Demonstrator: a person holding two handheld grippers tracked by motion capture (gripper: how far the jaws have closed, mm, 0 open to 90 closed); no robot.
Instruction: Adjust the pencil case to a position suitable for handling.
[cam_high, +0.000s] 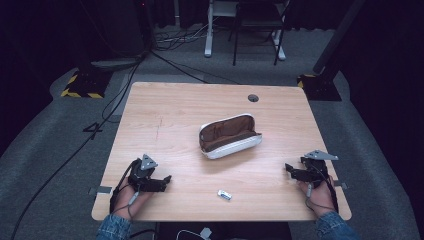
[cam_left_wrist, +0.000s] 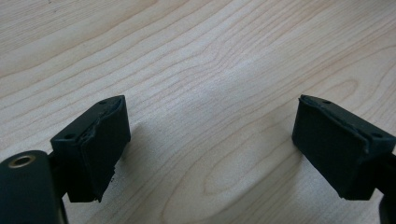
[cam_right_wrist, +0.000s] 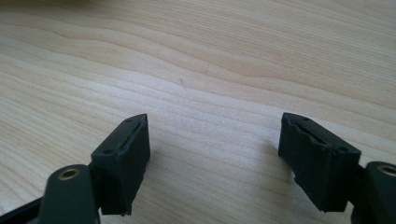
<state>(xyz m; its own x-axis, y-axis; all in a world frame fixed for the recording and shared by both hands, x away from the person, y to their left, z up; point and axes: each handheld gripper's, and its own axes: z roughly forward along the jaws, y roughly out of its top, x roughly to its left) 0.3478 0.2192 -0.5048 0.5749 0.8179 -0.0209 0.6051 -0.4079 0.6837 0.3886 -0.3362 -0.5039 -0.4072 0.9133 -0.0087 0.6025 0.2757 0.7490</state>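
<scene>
The pale wooden table (cam_high: 165, 115) carries everything here, and the white zip-up pouch with the brown lining (cam_high: 230, 136) makes a good landmark. It lies gaping open near the middle of the tabletop, its mouth facing up.

Nearer the person than the pouch and off to its left, the left hand (cam_high: 131, 196) comes in low from the table's near edge, a denim cuff just showing. It rests on the wood with the black left gripper (cam_high: 167, 178) lying level and pointing across toward the space in front of the pouch. A grey three-cornered plate sits on top of it. From its own camera the jaws stand wide apart, nothing between them, and bare wood grain runs under the gap.

Off to the pouch's right, again on the near side, the right hand (cam_high: 320, 195) sits by the table's right edge. Its black right gripper (cam_high: 289, 168) is angled inward toward the pouch, well apart from it. Its jaws are spread wide too, with plain tabletop between the pads and nothing gripped.

Smallest of all is a little white and grey object (cam_high: 224, 194), too small to name. It lies flat on the wood near the front edge, straight in front of the pouch, between the two grippers and touched by neither.
</scene>
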